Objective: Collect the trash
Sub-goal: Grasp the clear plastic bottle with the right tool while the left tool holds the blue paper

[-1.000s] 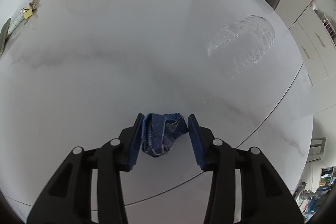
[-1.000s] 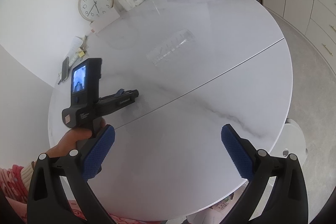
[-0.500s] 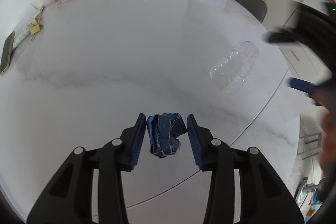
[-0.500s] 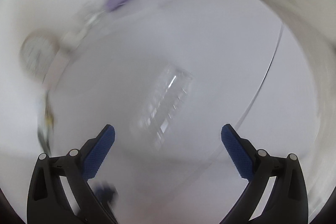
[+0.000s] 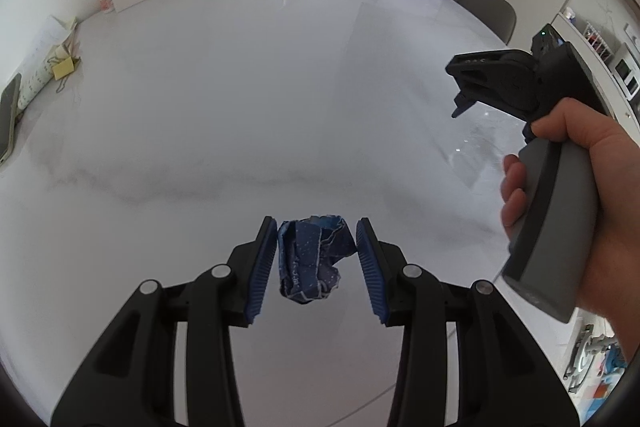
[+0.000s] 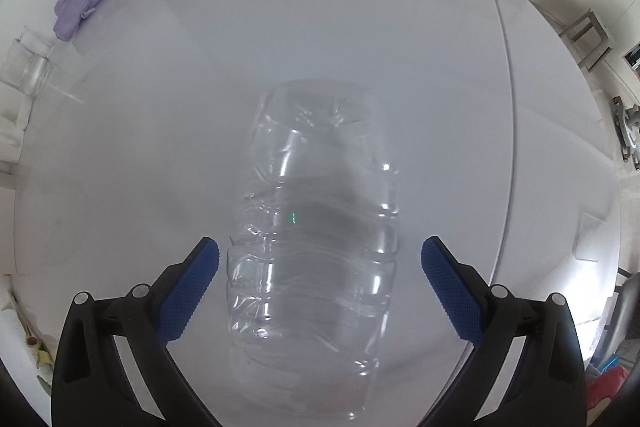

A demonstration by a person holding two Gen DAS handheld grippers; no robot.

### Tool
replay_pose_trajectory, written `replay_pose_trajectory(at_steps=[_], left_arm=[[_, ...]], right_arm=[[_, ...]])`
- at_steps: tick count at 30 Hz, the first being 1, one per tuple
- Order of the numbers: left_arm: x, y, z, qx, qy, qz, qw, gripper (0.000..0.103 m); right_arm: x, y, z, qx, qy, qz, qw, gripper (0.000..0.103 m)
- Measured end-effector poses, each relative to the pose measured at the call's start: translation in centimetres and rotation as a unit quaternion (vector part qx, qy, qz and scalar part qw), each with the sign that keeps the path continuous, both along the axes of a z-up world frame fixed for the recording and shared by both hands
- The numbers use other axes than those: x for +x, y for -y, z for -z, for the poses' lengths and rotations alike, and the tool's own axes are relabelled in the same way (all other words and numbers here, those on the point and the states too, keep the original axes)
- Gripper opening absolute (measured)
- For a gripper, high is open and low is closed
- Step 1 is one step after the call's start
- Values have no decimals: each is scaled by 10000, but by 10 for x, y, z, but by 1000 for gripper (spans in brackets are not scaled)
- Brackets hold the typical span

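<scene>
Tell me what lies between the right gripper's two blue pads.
In the right wrist view, a clear crushed plastic bottle lies on the white table between the open right gripper pads, touching neither.

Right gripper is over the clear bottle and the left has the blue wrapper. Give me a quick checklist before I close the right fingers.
1. Crumpled blue wrapper clamped in left gripper: ok.
2. Right gripper open wide: ok.
3. Clear plastic bottle lying between the right fingers: ok.
4. Fingers clear of the bottle's sides: ok, a gap shows on both.
5. Fingers low enough on the white table to grip: cannot tell.
6. Bin for the trash in view: not ok.
</scene>
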State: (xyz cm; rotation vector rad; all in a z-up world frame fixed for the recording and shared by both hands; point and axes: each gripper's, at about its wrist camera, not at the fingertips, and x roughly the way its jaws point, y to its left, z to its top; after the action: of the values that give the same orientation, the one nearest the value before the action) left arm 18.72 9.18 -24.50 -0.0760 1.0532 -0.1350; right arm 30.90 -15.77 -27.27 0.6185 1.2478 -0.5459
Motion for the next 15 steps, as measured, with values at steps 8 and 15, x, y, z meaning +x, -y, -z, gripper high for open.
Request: replay_pose_trajectory(at_steps=[8, 15], left_arm=[[0, 1, -2, -11, 40, 29, 10000, 40], [-17, 23, -17, 7, 158, 234, 9996, 40]], right_arm=[[-5, 1, -3, 49, 341, -651, 9973, 65], [-43, 13, -38, -30, 826, -1350, 9874, 63]])
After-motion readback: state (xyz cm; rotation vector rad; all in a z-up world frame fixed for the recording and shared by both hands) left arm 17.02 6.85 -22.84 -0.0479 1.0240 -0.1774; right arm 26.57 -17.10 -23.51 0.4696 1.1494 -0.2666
